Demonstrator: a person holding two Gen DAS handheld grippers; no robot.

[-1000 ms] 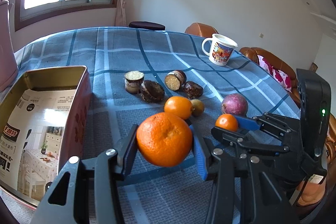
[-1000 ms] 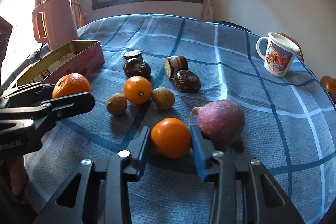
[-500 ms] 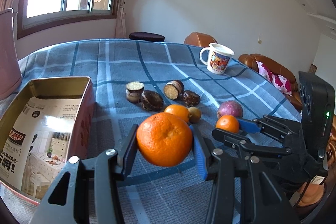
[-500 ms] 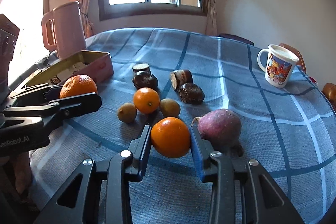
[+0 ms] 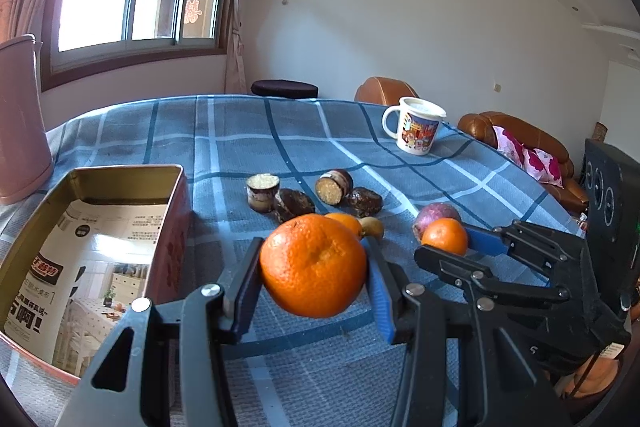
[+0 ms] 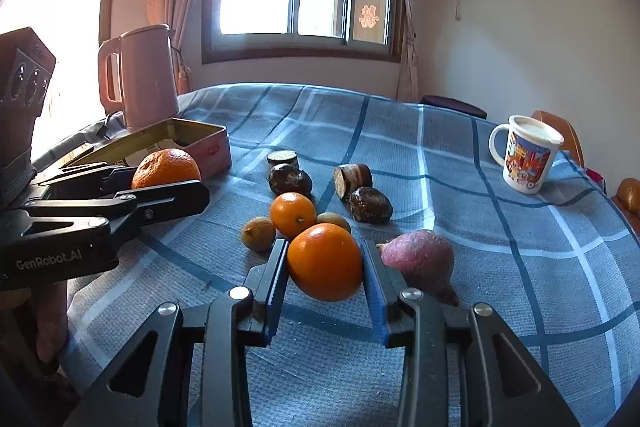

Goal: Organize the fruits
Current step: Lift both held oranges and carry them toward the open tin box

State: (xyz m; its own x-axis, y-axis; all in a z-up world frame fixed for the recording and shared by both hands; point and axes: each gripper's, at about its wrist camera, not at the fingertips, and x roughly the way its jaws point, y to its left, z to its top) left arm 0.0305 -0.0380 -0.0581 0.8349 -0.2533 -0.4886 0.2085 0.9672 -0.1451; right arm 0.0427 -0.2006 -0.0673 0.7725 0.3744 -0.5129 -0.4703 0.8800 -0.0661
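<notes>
Surface: blue plaid tablecloth (image 5: 240,143) is covering a round table; a window and white walls are standing behind.
Left gripper (image 5: 314,291): its pads are clamping the large orange (image 5: 314,265) from both sides, carrying it clear of the cloth near the table's near edge.
Large orange, orientation: nearly round, so no clear long axis; its dimpled navel is facing the left wrist camera.
Right gripper (image 6: 324,285): its pads are pinching the small orange (image 6: 325,261), lifted off the cloth.
Small orange, orientation: slightly oval, with its long axis tilting down toward the right in the right wrist view.
Tin (image 5: 120,173): open gold-lined rectangular box, resting toward the table's left edge just beside the left gripper; printed paper is lining its bottom.
Loose orange (image 6: 293,213): sitting mid-table, flanked by two small yellow-brown fruits (image 6: 258,233).
Purple fruit (image 6: 420,261): lying just beside the right gripper's right finger, its stalk end pointing toward the near edge.
Dark brown fruits (image 6: 290,179): four pieces are lying in a cluster beyond the loose orange, two showing pale cut faces.
Mug (image 6: 526,153): standing upright near the far right edge.
Pink kettle (image 6: 140,77): standing upright at the left edge behind the tin.
</notes>
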